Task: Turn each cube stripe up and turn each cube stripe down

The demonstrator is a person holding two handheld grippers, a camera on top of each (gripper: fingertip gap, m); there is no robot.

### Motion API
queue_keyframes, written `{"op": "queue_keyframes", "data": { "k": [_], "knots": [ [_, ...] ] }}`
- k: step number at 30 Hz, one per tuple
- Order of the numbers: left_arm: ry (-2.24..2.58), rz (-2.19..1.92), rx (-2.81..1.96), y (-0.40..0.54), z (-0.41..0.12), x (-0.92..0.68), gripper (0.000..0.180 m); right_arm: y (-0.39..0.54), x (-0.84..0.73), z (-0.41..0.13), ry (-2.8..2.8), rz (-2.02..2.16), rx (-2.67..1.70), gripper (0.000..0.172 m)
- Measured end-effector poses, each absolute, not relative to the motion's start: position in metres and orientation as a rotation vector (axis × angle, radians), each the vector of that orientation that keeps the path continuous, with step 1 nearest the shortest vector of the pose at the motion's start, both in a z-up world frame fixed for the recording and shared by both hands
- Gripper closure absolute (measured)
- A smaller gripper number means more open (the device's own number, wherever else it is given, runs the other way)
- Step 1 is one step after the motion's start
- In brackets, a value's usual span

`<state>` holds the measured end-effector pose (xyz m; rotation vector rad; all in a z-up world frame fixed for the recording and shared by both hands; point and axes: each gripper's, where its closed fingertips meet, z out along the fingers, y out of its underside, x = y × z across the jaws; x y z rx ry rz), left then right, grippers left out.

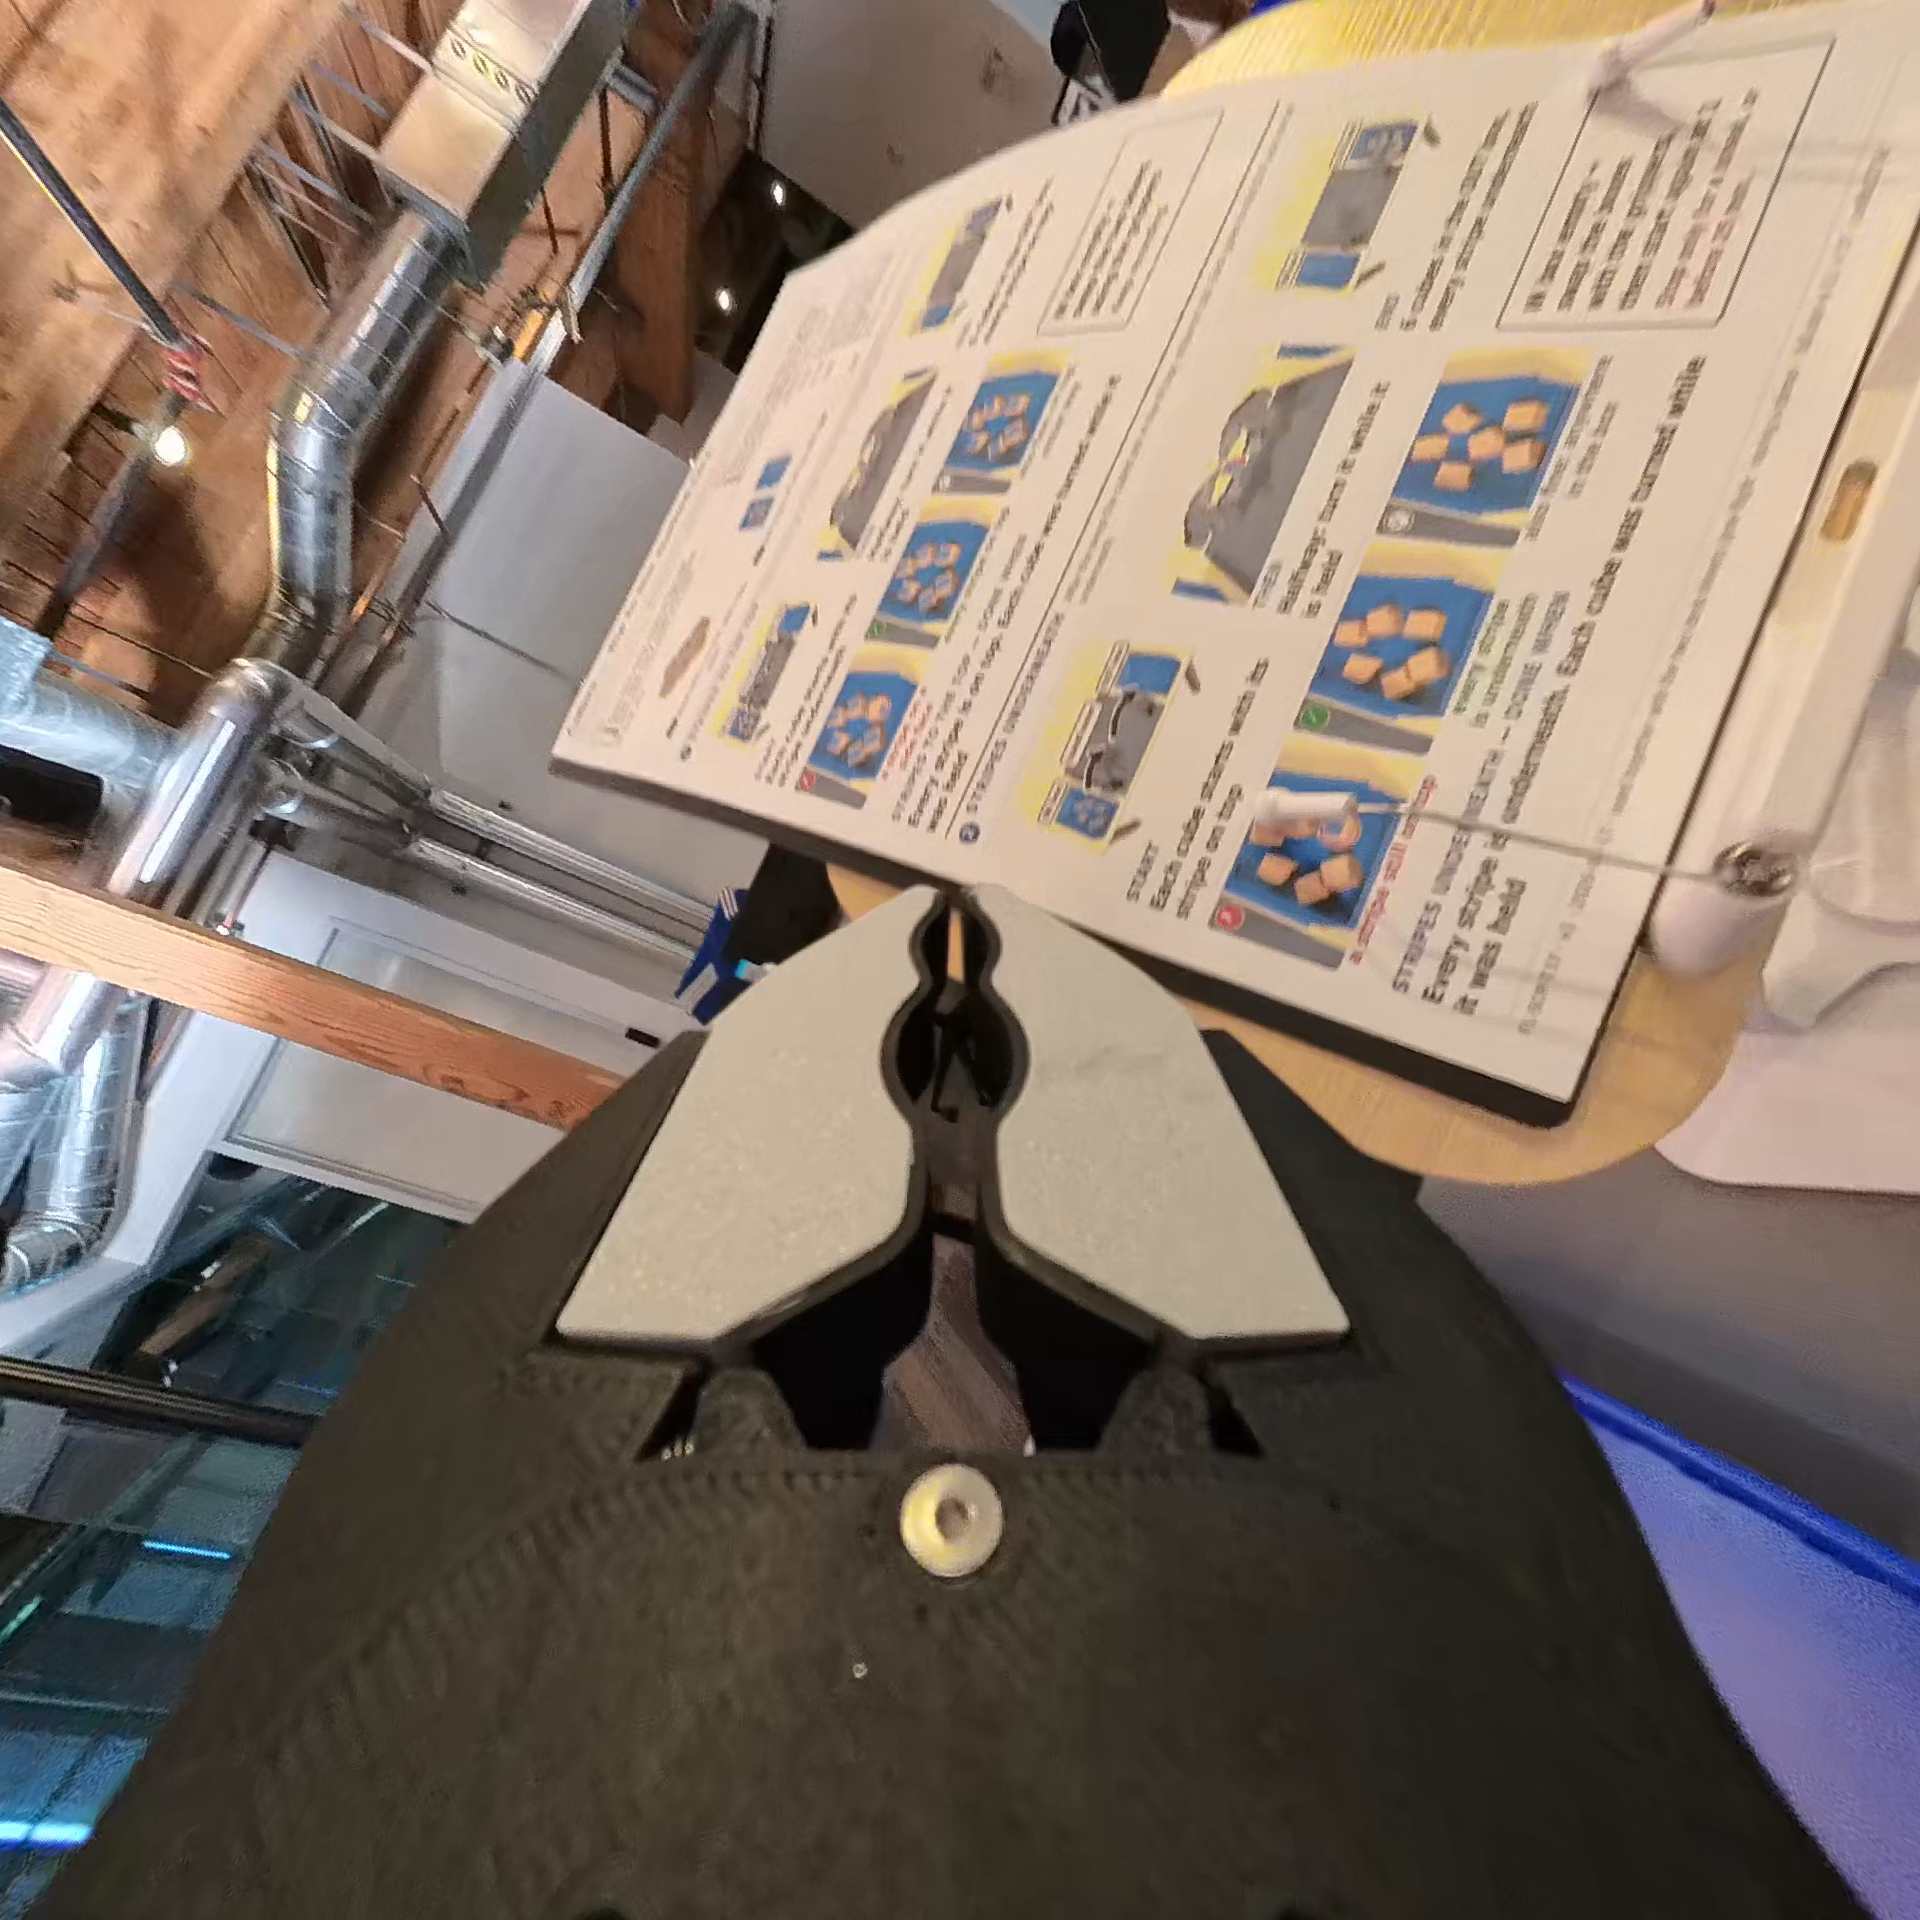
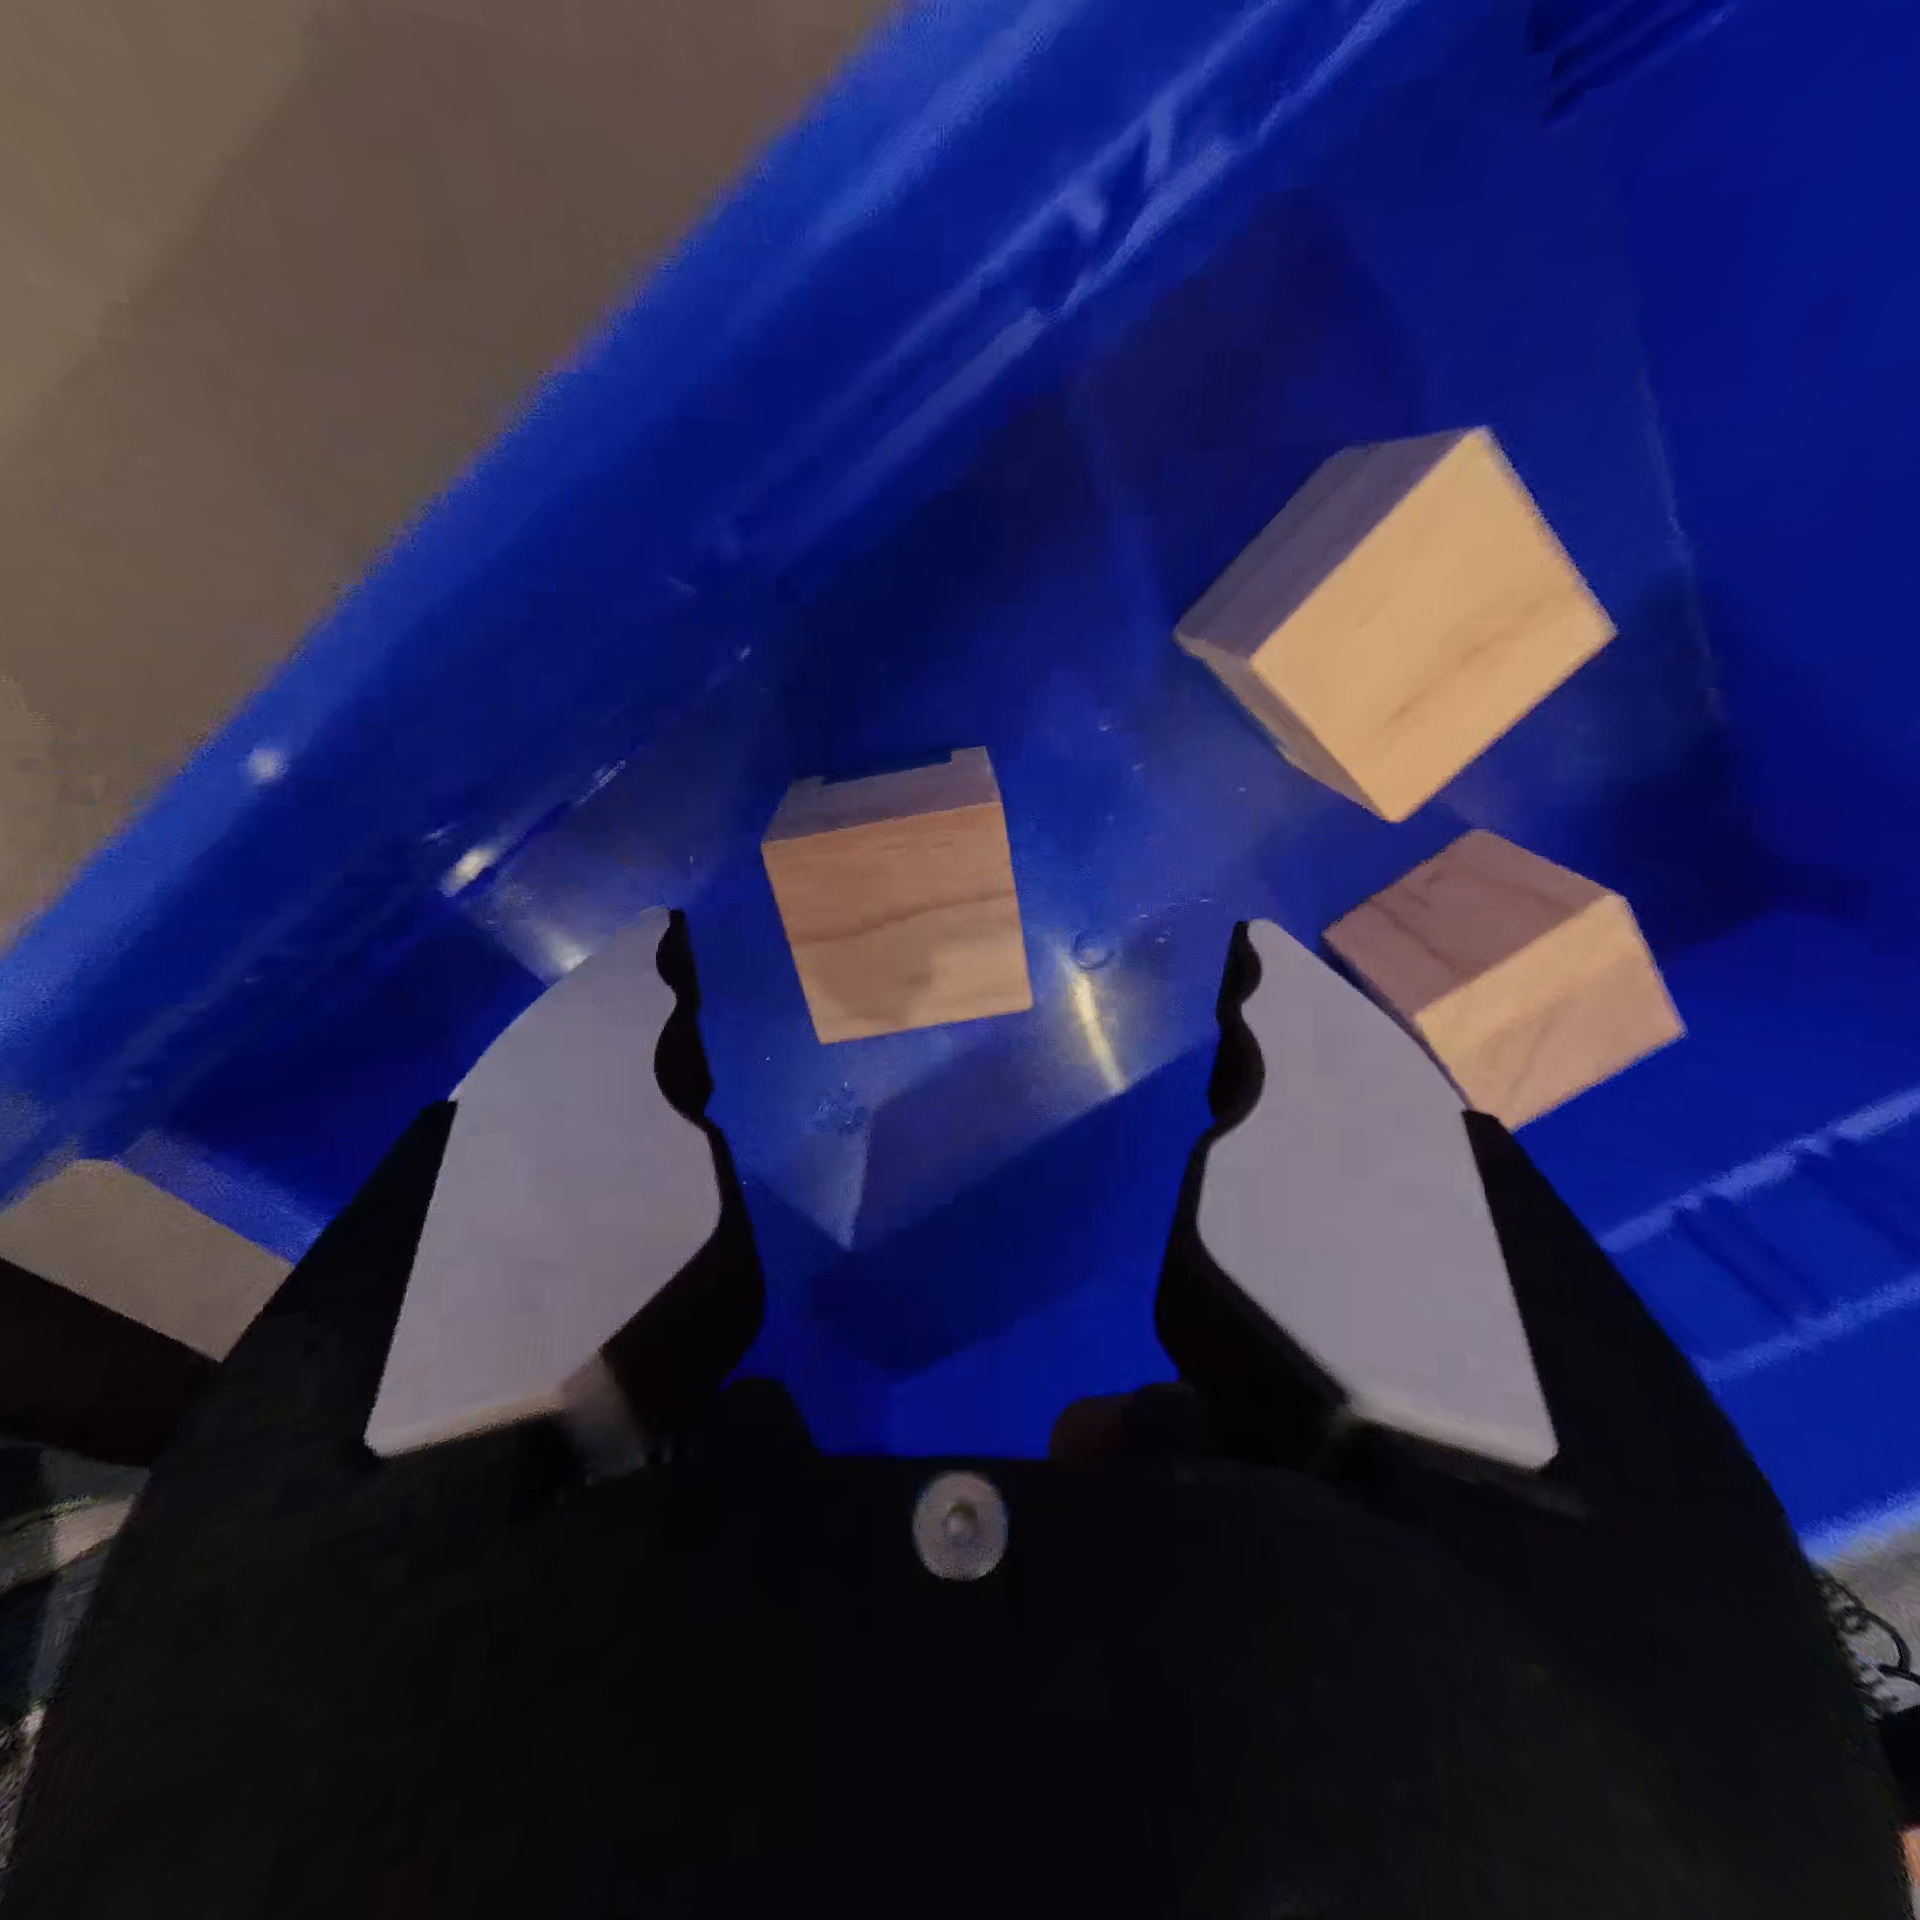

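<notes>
Wooden cube (image 2: 899, 899) sits mid-frame on the blue bin (image 2: 1039, 364) floor, just ahead of my right gripper (image 2: 956, 997), jaws spread and empty. Light, stiff, smooth (I'd pinch opposite flat sides). Left gripper (image 1: 951, 914) is pressed together, empty.

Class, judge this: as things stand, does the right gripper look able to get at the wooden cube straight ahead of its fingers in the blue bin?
Probably yes. The right gripper is open, the cube stands alone, and nothing lies between.
</notes>
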<state>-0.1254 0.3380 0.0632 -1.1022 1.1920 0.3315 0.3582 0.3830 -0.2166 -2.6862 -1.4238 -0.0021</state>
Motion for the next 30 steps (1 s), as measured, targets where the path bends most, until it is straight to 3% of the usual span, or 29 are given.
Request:
{"op": "queue_keyframes", "data": {
  "k": [1, 7, 14, 27, 30],
  "knots": [
    [1.193, 0.328, -1.132, 0.343, 0.060, -0.132, 0.175, 0.385, 0.355, -0.207, -1.399, -0.009, -2.656, 0.074],
    [1.303, 0.411, -1.474, 0.385, -0.001, -0.196, 0.142, 0.395, 0.351, -0.154, -1.283, -0.105, -2.516, 0.090],
    [1.355, 0.406, -1.984, 0.422, -0.111, -0.278, 0.116, 0.394, 0.340, -0.153, -1.333, -0.113, -2.485, 0.096],
    [0.927, 0.495, -2.543, 0.463, -0.207, -0.312, 0.121, 0.392, 0.318, -0.157, -1.426, -0.148, -2.466, 0.105],
    [0.801, 0.460, -2.620, 0.465, -0.218, -0.320, 0.113, 0.392, 0.318, -0.156, -1.420, -0.141, -2.466, 0.104]
  ]
}}
